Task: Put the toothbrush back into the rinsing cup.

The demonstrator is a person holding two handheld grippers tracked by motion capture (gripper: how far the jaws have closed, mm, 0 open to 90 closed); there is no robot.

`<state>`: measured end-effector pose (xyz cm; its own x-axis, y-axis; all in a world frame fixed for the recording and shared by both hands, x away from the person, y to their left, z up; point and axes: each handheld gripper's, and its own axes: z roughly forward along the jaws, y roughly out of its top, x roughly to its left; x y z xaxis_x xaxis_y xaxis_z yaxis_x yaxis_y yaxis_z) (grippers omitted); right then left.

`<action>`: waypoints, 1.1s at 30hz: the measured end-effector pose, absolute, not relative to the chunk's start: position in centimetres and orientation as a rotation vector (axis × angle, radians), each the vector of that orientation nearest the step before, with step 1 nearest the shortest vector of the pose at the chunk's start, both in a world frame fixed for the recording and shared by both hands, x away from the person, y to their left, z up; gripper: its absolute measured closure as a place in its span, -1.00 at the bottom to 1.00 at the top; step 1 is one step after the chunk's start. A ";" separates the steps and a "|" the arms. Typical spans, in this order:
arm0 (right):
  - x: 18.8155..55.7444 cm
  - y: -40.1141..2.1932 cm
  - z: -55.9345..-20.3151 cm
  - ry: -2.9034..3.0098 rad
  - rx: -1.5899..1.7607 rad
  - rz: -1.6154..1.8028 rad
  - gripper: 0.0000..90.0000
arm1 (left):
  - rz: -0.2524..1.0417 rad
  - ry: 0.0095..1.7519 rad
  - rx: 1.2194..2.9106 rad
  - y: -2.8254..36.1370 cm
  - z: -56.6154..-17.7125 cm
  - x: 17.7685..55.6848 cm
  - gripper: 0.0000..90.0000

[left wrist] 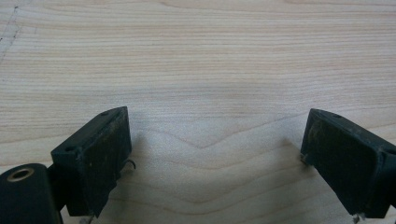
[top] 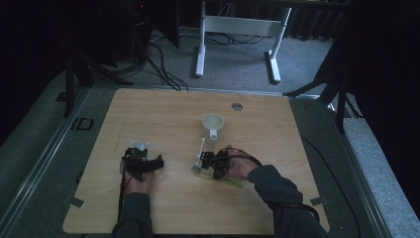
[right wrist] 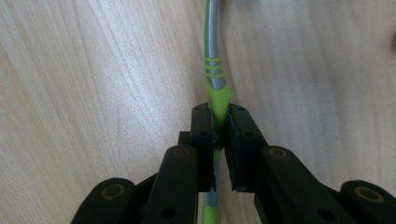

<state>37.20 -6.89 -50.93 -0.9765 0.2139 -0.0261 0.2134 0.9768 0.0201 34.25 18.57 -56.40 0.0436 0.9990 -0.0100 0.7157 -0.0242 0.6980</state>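
left gripper (left wrist: 212, 154): jaws wide apart over bare table (left wrist: 196, 60) | right gripper (right wrist: 219, 126): jaws clamp green-handled utensil (right wrist: 215, 79)

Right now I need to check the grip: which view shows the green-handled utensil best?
The right gripper view: the green-handled utensil sits close up, pinched between the right tongs. The high view shows it small and dim by the right hand. The left gripper view shows bare table.

Wooden table (top: 163, 208), white cup (top: 213, 123)
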 end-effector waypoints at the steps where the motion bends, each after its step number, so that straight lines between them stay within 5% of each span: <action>1: 37.3 -7.0 -50.7 3.092 0.337 0.039 0.83 | 0.691 1.725 1.794 18.6 -56.4 34.3 -0.80; 33: 38.6 -9.2 -45.9 3.014 0.499 0.481 0.83 | 0.692 1.726 1.795 18.6 -56.4 34.3 -0.80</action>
<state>38.60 -9.21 -45.88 -0.9469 0.3216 0.0026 0.3065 0.8998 0.3105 34.26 18.57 -56.39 0.0431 0.9990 -0.0096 0.7159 -0.0242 0.6978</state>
